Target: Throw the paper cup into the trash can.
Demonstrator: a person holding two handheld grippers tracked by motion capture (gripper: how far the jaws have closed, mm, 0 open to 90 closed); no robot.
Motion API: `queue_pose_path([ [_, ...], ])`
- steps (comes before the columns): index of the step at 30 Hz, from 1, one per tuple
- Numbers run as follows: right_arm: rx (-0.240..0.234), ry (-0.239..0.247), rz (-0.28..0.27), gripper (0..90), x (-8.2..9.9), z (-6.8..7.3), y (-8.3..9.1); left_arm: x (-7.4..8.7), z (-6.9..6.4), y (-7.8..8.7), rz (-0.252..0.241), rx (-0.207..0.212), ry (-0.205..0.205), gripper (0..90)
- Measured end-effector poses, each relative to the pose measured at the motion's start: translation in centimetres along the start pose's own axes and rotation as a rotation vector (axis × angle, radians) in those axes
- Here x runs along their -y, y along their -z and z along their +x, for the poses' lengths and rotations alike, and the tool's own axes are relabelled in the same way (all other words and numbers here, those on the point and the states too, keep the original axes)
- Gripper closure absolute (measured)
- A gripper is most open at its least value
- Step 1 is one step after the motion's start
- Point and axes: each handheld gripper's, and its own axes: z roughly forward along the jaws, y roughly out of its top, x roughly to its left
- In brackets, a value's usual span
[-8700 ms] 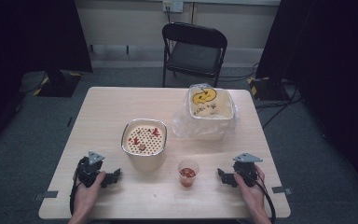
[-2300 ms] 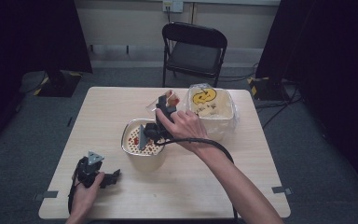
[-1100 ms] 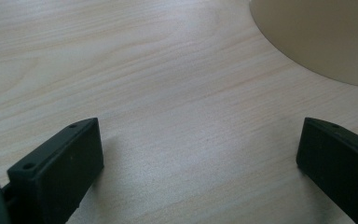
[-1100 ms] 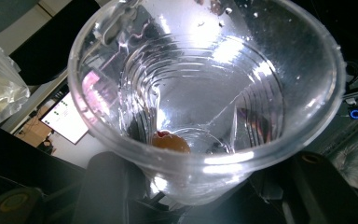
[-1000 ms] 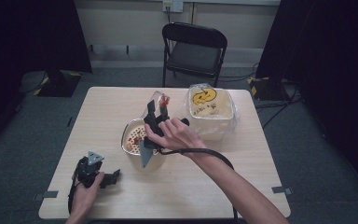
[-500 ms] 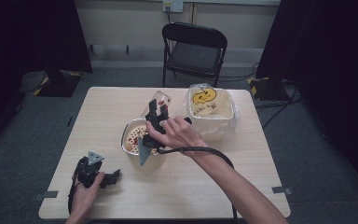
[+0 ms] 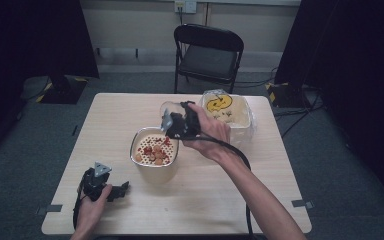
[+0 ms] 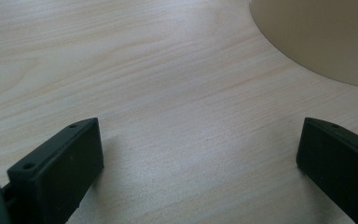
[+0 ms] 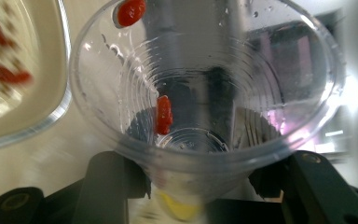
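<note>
Above the table's (image 7: 280, 190) middle, the right gripper (image 7: 177, 122) clamps a clear plastic cup (image 9: 205, 88), tipped over the bowl (image 7: 154, 150). Thin and light, it likely crushes easily; grip low near its base. The left gripper (image 7: 115, 189) rests with jaws apart near the front-left corner.

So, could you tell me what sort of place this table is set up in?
Probably a recording studio or lab rather than a kitchen: black curtains hang on both sides, cables trail over the grey carpet, and a lone folding chair stands behind the bare wooden table.
</note>
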Motion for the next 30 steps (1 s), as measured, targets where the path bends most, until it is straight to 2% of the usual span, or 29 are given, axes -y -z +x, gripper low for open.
queue_pose_path([
  [1, 0.000, 0.000, 0.000, 50.6, 0.0, 0.0, 0.0, 0.0, 0.0, 0.0, 0.000, 0.000, 0.001, 0.0],
  [3, -0.132, -0.218, -0.067, 50.6, 1.2, -2.0, -0.1, 0.0, 0.0, 0.0, 0.000, 0.001, 0.001, 0.0],
  [4, -0.166, -0.277, -0.082, 50.6, 1.7, -2.7, -0.1, 0.0, 0.0, 0.0, 0.000, 0.000, 0.000, 0.0],
  [5, -0.244, -0.447, -0.112, 50.5, 3.2, -4.4, -0.1, 0.0, 0.0, 0.0, 0.001, 0.000, 0.000, 0.0],
  [6, -0.244, -0.447, -0.112, 50.5, 3.2, -4.4, -0.1, 0.0, 0.0, 0.0, 0.001, 0.000, 0.000, 0.0],
  [7, -0.275, -0.541, -0.131, 50.4, 4.4, -5.7, -0.2, 0.0, 0.0, 0.0, 0.000, 0.000, 0.000, 0.0],
  [8, -0.286, -0.593, -0.142, 50.2, 5.2, -6.4, -0.3, 0.0, 0.0, 0.0, 0.000, 0.000, 0.000, 0.0],
  [9, -0.286, -0.593, -0.142, 50.2, 5.2, -6.4, -0.3, 0.0, 0.0, 0.0, 0.000, 0.000, 0.000, 0.0],
  [10, -0.304, -0.718, -0.158, 49.9, 6.9, -7.8, -0.4, 0.0, 0.0, 0.0, 0.000, 0.002, 0.001, 0.0],
  [11, -0.304, -0.718, -0.158, 49.9, 6.9, -7.8, -0.4, 0.0, 0.0, 0.0, 0.000, 0.001, 0.001, 0.0],
  [12, -0.300, -0.786, -0.165, 49.6, 8.4, -8.7, -0.5, 0.0, 0.0, 0.0, 0.000, 0.000, 0.001, 0.0],
  [13, -0.300, -0.786, -0.165, 49.6, 8.4, -8.7, -0.5, 0.0, 0.0, 0.0, 0.000, 0.000, 0.001, 0.0],
  [15, -0.276, -0.857, -0.151, 49.1, 10.5, -10.0, -0.7, 0.0, 0.0, 0.0, 0.000, 0.000, 0.000, 0.0],
  [16, -0.276, -0.857, -0.151, 49.1, 10.5, -10.0, -0.7, 0.0, 0.0, 0.0, 0.000, 0.000, 0.000, 0.0],
  [17, -0.256, -0.887, -0.132, 48.7, 11.7, -10.7, -0.8, 0.0, 0.0, 0.0, 0.000, 0.000, 0.000, 0.0],
  [24, -0.217, -0.951, -0.089, 46.0, 13.8, -12.0, -1.7, 0.0, 0.0, 0.0, 0.000, 0.000, 0.001, 0.0],
  [26, -0.205, -0.965, -0.063, 45.8, 14.5, -12.3, -2.5, 0.0, 0.0, 0.0, 0.000, 0.000, 0.001, 0.0],
  [30, -0.209, -0.991, -0.055, 45.0, 15.0, -12.5, -3.2, 0.0, 0.0, 0.0, 0.000, 0.000, 0.001, 0.0],
])
